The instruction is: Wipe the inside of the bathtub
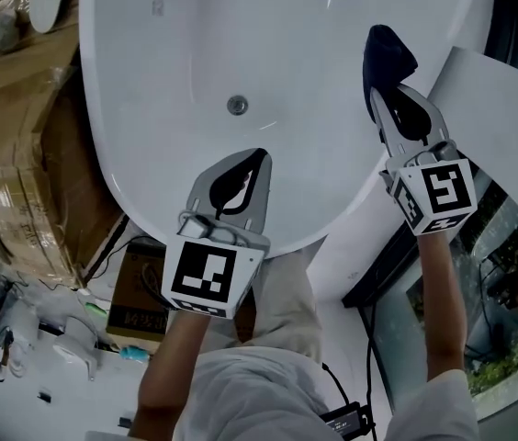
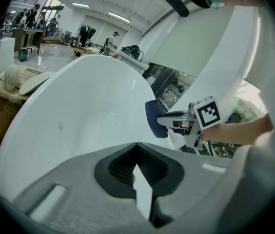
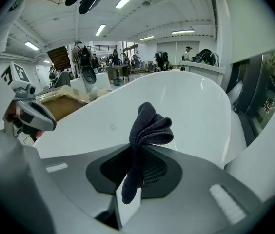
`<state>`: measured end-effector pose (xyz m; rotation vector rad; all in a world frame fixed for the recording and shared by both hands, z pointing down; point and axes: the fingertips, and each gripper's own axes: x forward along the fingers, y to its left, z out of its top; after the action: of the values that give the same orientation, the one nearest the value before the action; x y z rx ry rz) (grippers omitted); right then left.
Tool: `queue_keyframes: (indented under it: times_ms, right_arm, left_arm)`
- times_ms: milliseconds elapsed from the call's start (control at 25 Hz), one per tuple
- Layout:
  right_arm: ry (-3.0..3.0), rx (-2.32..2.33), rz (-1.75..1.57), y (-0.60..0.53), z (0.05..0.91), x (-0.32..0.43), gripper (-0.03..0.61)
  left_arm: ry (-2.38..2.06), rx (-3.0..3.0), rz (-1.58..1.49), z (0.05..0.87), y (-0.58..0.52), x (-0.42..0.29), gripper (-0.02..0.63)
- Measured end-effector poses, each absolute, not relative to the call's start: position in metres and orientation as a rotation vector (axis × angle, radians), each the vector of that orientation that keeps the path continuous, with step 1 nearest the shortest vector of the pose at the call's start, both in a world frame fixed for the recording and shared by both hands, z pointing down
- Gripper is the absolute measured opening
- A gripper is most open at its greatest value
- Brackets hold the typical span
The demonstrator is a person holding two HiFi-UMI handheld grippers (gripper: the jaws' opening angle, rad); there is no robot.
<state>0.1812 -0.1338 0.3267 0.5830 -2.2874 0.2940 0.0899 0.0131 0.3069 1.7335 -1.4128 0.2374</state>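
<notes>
L gripper [image 1: 257, 159]: fingers being pressed together, nothing btwn them; being held idle over near rim of bathtub [image 1: 195, 53].

R gripper [image 1: 392, 95]: fingers being clamped on dark cloth [image 1: 386, 51]. Cloth is bunched, sticking out past fingertips, w/ tail hanging back btwn fingers.

Cloth being held at tub's right rim; contact w/ surface not being shown clearly.

Step judged: approach, before wiping stroke.

Next move: cloth needing to be lowered onto inner wall, pressed, swept toward drain [image 1: 237, 105] farther in.
</notes>
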Motion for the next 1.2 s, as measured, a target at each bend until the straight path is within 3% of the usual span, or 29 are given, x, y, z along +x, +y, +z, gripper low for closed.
queue_keyframes:
  times_ms: [960,1200]
  right_arm:
    - [-2.254,0.483,0.252,-0.176,0.440,0.122,0.054]
    - [-2.127,0.239,0.305,-0.169,0.489,0.112,0.054]
  left_arm:
    - [-1.370,1.741,0.284,0.401,-0.014,0.077,-0.002]
    - [-1.359,1.741,0.270,0.418,-0.016,0.078,-0.002]
